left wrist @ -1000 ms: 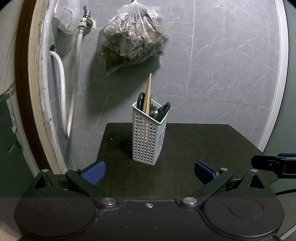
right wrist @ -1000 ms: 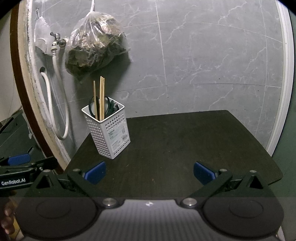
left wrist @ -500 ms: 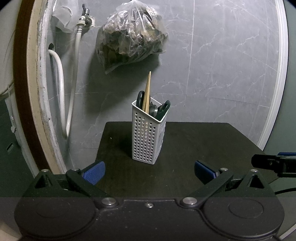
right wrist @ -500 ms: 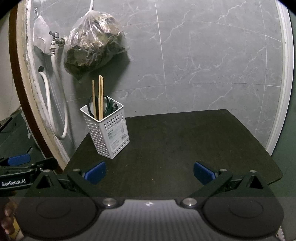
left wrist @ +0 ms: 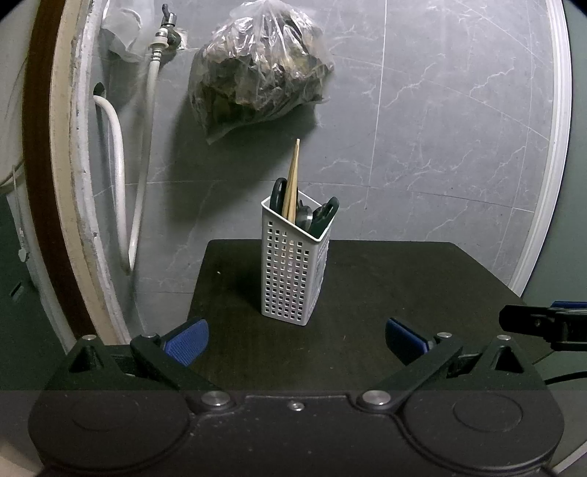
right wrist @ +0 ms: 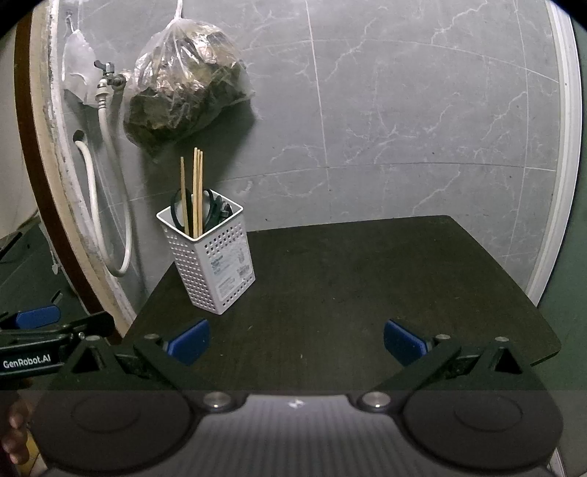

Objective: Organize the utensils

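Dim, cool light is falling from the upper right, casting soft shadows leftward behind the hanging bag [left wrist: 256, 73]. Fisheye distortion is bending the edges; the dark desk [right wrist: 367, 275] is swallowing detail.

Perhaps a washroom: tap [left wrist: 169, 27], tiled wall [left wrist: 440, 128].

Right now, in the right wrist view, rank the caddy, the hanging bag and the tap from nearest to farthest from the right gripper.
1. Caddy, on the table ahead-left of the open right gripper.
2. Hanging bag, up on the wall behind the caddy.
3. Tap, on the wall left of the bag; too close to the bag in depth to rank surely.
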A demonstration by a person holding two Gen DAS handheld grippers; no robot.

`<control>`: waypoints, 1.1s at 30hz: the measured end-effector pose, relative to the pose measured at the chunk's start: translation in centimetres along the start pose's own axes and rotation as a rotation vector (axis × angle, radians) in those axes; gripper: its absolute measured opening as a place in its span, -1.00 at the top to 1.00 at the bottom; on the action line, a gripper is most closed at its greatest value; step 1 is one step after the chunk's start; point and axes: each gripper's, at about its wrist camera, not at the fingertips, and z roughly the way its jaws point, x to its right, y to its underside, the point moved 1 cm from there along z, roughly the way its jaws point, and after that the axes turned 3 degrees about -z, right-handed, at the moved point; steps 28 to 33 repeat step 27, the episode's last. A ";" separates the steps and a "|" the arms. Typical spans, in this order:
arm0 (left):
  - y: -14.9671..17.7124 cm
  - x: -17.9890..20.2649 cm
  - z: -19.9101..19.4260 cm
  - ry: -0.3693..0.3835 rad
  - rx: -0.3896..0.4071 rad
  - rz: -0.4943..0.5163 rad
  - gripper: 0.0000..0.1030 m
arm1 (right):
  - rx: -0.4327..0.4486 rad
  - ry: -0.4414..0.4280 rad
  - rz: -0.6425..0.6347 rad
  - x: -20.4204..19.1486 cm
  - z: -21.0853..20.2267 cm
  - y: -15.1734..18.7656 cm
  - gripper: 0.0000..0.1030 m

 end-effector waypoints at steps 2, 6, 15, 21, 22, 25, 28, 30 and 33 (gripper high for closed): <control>0.0 0.0 0.2 0.001 -0.002 0.001 -0.99 | -0.001 0.001 0.001 0.0 0.1 0.0 -1.00; -0.1 -0.2 0.4 0.005 -0.001 -0.001 -0.99 | -0.006 0.004 0.001 -0.2 0.5 0.0 -1.00; 0.0 -0.5 1.0 0.022 -0.011 -0.013 -0.99 | -0.020 0.012 -0.001 -0.7 1.1 -0.2 -1.00; -0.1 -1.2 1.5 0.023 -0.014 -0.032 -0.99 | -0.032 0.019 0.001 -1.0 1.6 -0.3 -1.00; -0.1 -1.2 1.6 0.024 -0.014 -0.033 -0.99 | -0.034 0.021 0.001 -1.1 1.7 -0.4 -1.00; -0.2 -1.4 2.0 0.025 -0.021 -0.033 -0.99 | -0.040 0.026 0.003 -1.2 1.9 -0.4 -1.00; -0.2 -1.5 2.3 0.027 -0.026 -0.035 -0.99 | -0.045 0.029 0.005 -1.1 2.2 -0.4 -1.00; -0.2 -1.5 2.3 0.027 -0.026 -0.035 -0.99 | -0.045 0.029 0.005 -1.1 2.2 -0.4 -1.00; -0.2 -1.5 2.3 0.027 -0.026 -0.035 -0.99 | -0.045 0.029 0.005 -1.1 2.2 -0.4 -1.00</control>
